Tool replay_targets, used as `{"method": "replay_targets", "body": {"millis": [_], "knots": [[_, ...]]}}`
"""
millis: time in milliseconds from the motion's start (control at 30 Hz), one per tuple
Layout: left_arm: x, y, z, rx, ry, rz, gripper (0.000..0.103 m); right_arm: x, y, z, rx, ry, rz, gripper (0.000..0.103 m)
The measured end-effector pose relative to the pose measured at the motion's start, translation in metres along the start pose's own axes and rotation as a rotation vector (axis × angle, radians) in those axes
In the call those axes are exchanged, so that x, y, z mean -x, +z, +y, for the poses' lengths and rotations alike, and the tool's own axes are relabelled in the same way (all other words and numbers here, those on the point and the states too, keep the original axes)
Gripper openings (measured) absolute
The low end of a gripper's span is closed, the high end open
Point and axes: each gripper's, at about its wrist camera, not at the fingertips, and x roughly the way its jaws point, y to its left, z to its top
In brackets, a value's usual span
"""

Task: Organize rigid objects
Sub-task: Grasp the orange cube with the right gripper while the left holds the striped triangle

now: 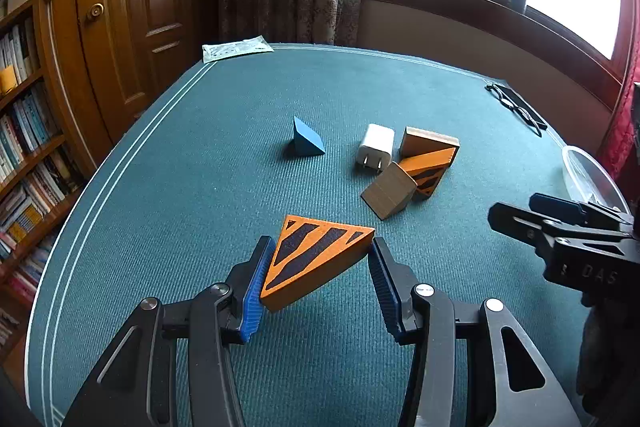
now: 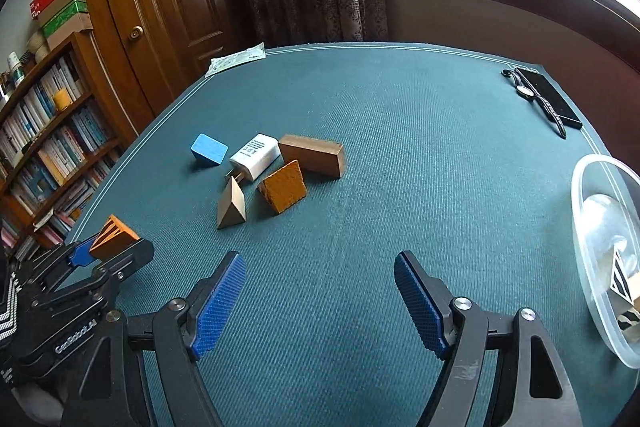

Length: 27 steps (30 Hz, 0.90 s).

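Observation:
My left gripper (image 1: 320, 267) is shut on an orange triangular block with black stripes (image 1: 316, 261) and holds it just above the green table; it also shows in the right wrist view (image 2: 114, 237). Ahead lie a blue wedge (image 1: 306, 141), a white charger plug (image 1: 376, 147), a brown wooden block (image 1: 428, 141), a second orange striped block (image 1: 428, 169) and a tan wedge (image 1: 390, 195). My right gripper (image 2: 316, 287) is open and empty over bare table, to the right of the left one. A clear bowl (image 2: 588, 227) at the right holds a striped block (image 2: 622, 281).
A black phone with a watch (image 2: 540, 99) lies at the far right of the table. A paper packet (image 2: 238, 61) lies at the far left corner. A bookshelf (image 2: 48, 147) and a wooden door stand left of the table.

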Motion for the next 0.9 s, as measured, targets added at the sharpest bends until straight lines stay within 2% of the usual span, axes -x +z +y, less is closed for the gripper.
{"method": "replay_targets", "body": {"millis": [267, 433, 633, 800, 900], "knots": [[-0.003, 0.002, 0.003, 0.013, -0.014, 0.006, 0.049, -0.043, 0.025, 0.004, 0.042, 0.049, 0.039, 0.062], [-0.004, 0.002, 0.004, 0.015, -0.016, 0.011, 0.049, -0.054, 0.029, 0.014, 0.075, 0.085, 0.043, 0.061], [-0.008, 0.004, 0.006, 0.023, -0.017, 0.019, 0.049, -0.067, 0.034, 0.020, 0.123, 0.076, 0.035, 0.060], [-0.012, 0.005, 0.010, 0.033, -0.012, 0.027, 0.049, -0.073, 0.037, 0.018, 0.132, 0.082, 0.043, 0.045], [-0.015, 0.004, 0.010, 0.036, -0.009, 0.035, 0.049, -0.071, 0.036, 0.019, 0.142, 0.086, 0.045, 0.041]]}}
